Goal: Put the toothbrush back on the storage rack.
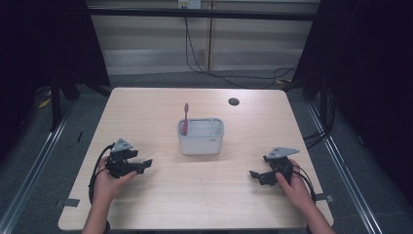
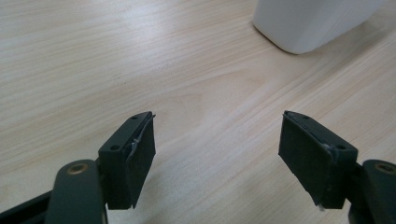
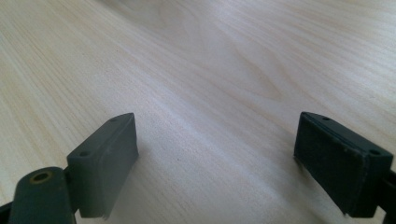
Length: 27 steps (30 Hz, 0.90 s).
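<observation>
Wooden table (image 1: 160, 192); cables (image 1: 219, 73) on floor behind.

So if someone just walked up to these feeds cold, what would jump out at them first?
Probably the red toothbrush standing upright at the left end of the white container, mid-table. Next, the two black claws resting on the wooden table, the left claw and the right claw, each with jaws spread wide and holding nothing, flanking the container.

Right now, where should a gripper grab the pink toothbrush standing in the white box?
Probably on the upper part of the toothbrush, coming down from above. It stands nearly upright against the left wall of the white holder, so just its top pokes free above the rim; the lower end sits inside, walled off from the sides.
</observation>
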### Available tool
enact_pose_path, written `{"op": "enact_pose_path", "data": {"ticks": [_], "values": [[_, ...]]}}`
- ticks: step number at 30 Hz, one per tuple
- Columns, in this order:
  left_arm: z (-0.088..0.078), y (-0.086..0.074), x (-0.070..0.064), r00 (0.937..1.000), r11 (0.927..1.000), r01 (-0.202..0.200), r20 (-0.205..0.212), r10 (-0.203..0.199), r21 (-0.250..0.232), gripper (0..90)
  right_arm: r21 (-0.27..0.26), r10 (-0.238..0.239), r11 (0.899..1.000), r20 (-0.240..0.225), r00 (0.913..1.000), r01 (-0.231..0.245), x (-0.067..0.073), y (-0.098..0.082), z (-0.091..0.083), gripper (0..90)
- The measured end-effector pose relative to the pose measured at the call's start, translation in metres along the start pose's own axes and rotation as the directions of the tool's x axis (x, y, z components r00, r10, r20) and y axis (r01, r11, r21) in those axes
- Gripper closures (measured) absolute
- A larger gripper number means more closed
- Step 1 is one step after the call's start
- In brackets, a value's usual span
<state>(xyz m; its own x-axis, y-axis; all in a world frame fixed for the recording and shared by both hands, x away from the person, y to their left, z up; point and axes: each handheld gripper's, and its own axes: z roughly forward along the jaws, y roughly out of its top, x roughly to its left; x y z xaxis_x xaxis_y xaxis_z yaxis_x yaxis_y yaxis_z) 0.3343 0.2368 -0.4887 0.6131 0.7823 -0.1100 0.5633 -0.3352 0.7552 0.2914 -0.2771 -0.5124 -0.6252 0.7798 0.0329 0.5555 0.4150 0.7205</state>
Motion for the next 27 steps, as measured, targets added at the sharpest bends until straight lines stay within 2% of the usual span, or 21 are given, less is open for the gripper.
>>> {"op": "enact_pose_path", "data": {"ticks": [4,8,11,12,14,20,22,27], "values": [[0.000,-0.002,0.002,0.9998,0.9996,-0.019,-0.005,0.020,0.020,26.7,0.000,-0.001,1.000,0.000,1.0000,0.001,0.000,0.000,0.000,12.9],[0.001,-0.005,0.003,0.9998,0.9997,-0.013,-0.013,0.014,0.020,26.3,0.000,-0.001,1.000,0.000,1.0000,0.001,0.000,0.000,0.000,12.9],[0.001,-0.006,0.005,0.9995,0.9993,-0.024,-0.018,0.025,0.027,26.3,0.000,-0.001,1.000,0.000,1.0000,0.001,0.000,0.000,0.000,13.0],[0.001,-0.007,0.004,0.9997,0.9998,-0.012,-0.020,0.013,0.018,26.3,0.000,-0.002,1.000,0.000,1.0000,0.002,0.000,0.000,0.000,13.0],[0.000,-0.007,0.006,0.9993,0.9992,-0.027,-0.023,0.028,0.029,26.1,0.000,-0.001,1.000,0.000,1.0000,0.001,0.000,0.000,0.000,13.0],[0.001,-0.011,0.008,0.9989,0.9991,-0.027,-0.037,0.028,0.032,25.5,0.000,-0.002,1.000,0.000,1.0000,0.002,0.000,0.000,0.000,13.0],[0.001,-0.011,0.009,0.9984,0.9982,-0.040,-0.039,0.042,0.044,25.3,0.000,-0.002,1.000,0.000,1.0000,0.002,0.000,0.000,0.000,13.0],[0.002,-0.012,0.009,0.9985,0.9988,-0.034,-0.042,0.036,0.037,23.6,0.000,-0.001,1.000,0.000,1.0000,0.001,0.000,0.000,0.000,12.9]]}}
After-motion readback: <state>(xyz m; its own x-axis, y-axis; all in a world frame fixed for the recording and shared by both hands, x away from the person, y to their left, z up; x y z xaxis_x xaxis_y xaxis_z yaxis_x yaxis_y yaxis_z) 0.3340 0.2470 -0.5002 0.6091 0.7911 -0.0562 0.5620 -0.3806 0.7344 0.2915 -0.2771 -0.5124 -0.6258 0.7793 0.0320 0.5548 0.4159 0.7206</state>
